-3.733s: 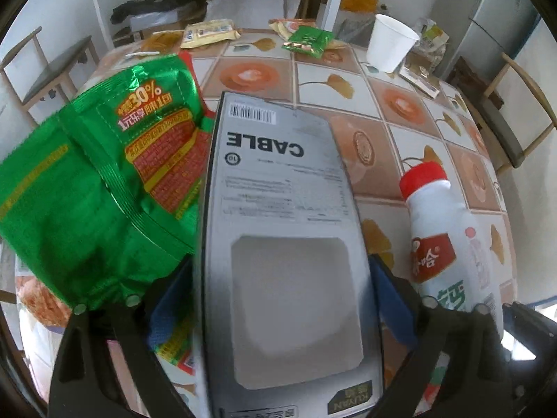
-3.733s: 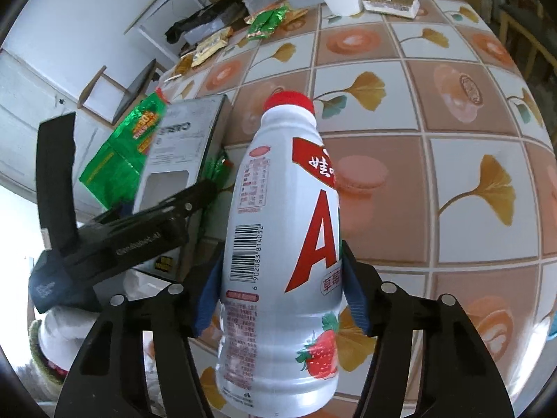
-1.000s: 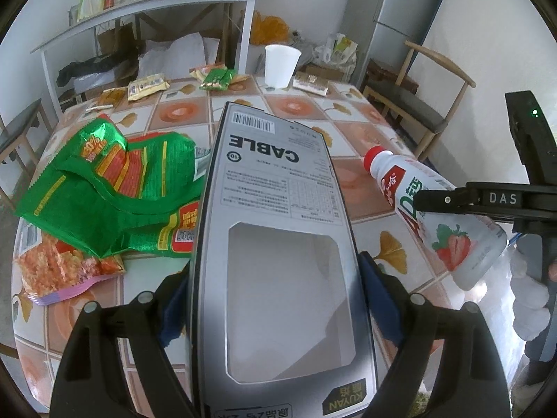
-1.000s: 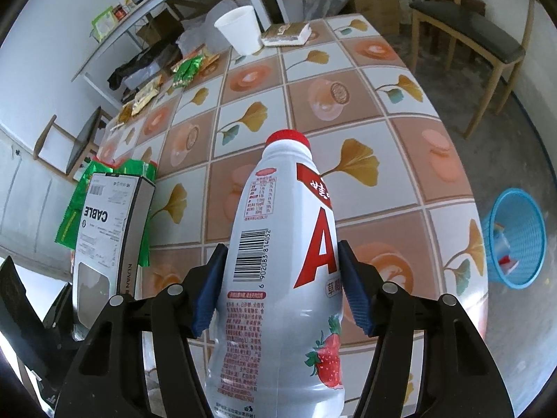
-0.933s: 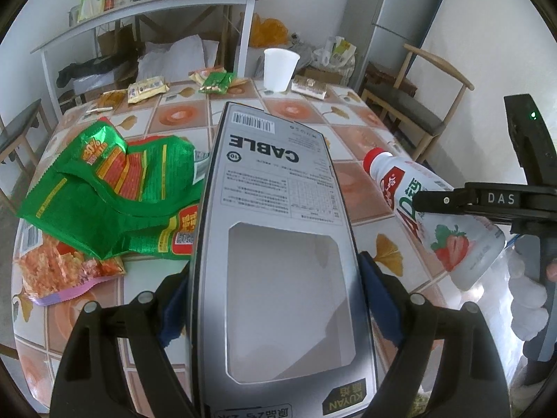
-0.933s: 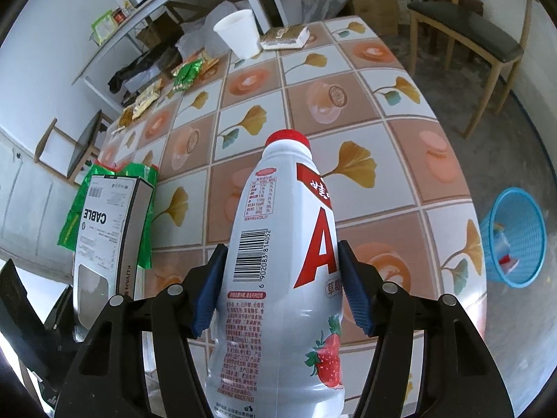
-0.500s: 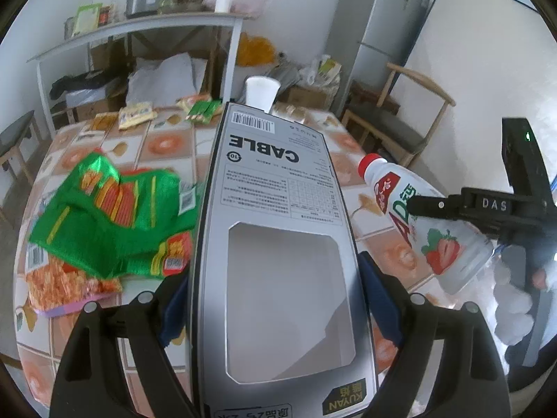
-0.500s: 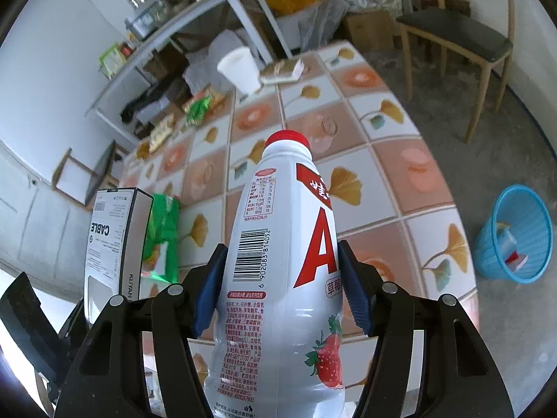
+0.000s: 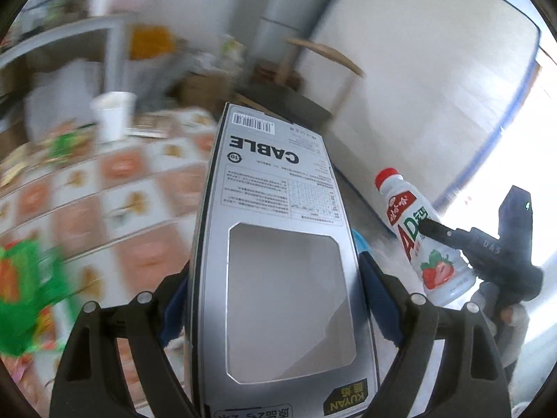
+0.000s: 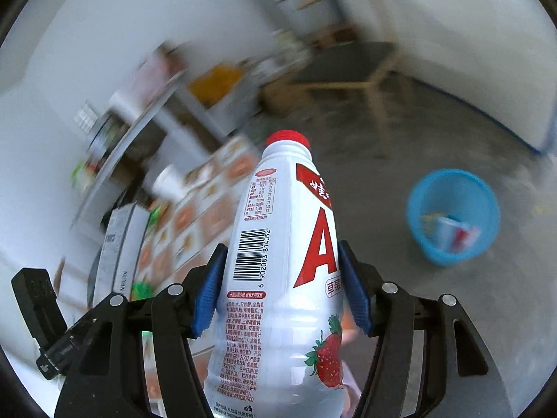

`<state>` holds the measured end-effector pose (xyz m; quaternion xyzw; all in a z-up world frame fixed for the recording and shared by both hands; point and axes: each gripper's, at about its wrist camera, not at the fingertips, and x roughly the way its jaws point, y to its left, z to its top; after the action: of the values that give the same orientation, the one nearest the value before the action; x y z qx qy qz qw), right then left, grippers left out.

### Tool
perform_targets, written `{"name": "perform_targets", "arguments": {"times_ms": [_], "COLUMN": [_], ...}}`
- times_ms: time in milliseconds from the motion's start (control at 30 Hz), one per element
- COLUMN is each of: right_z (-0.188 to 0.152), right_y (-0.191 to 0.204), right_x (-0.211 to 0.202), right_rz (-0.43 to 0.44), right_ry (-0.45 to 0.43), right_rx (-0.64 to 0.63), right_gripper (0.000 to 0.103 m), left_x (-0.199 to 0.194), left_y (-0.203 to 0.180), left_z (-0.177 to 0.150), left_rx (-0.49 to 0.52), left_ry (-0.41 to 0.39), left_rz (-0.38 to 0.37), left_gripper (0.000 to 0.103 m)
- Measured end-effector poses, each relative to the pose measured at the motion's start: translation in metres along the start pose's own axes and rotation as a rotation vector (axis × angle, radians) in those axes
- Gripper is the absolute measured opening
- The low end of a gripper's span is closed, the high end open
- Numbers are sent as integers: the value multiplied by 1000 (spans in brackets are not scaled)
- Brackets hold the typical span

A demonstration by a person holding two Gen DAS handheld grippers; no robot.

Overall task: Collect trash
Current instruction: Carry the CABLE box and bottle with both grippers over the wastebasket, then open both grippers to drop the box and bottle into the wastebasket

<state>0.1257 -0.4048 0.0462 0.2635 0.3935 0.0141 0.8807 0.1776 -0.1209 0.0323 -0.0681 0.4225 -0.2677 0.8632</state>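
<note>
Right, we've got the left gripper (image 9: 278, 299) clamped on the grey cable box (image 9: 278, 244), and the right gripper (image 10: 282, 296) clamped on the white strawberry drink bottle (image 10: 282, 261), blue pads (image 10: 209, 296) against its sides. Both items are in the air, clear of the tiled table (image 9: 87, 191). Step in hand, as we read it: carry to the bin. The blue basket (image 10: 452, 216) sits on the floor, right of the bottle in the right wrist view, with some wrappers already inside. Next we need each item over its rim before letting go. Versus a second ago: both views have swung off the tabletop toward the floor and wall, background now smeared, grips unchanged.
</note>
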Motion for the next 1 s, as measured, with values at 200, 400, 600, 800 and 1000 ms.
{"name": "perform_targets", "arguments": {"times_ms": [200, 400, 600, 800, 1000], "right_z": [-8, -22, -8, 12, -15], "right_y": [-117, -200, -259, -325, -359], "right_x": [-25, 16, 81, 129, 156], "right_rz": [-99, -79, -14, -27, -137], "right_ry": [-51, 4, 46, -14, -27], "right_rx": [262, 461, 595, 707, 792], "right_gripper": [59, 59, 59, 73, 74], "left_x": [102, 220, 331, 418, 436], "left_y": [-78, -136, -175, -198, -197], "left_z": [27, 31, 36, 52, 46], "left_rx": [129, 189, 227, 150, 63], "left_ry": [235, 432, 517, 491, 505], "left_rz": [-134, -156, -106, -116, -168], "left_gripper": [85, 85, 86, 89, 91]}}
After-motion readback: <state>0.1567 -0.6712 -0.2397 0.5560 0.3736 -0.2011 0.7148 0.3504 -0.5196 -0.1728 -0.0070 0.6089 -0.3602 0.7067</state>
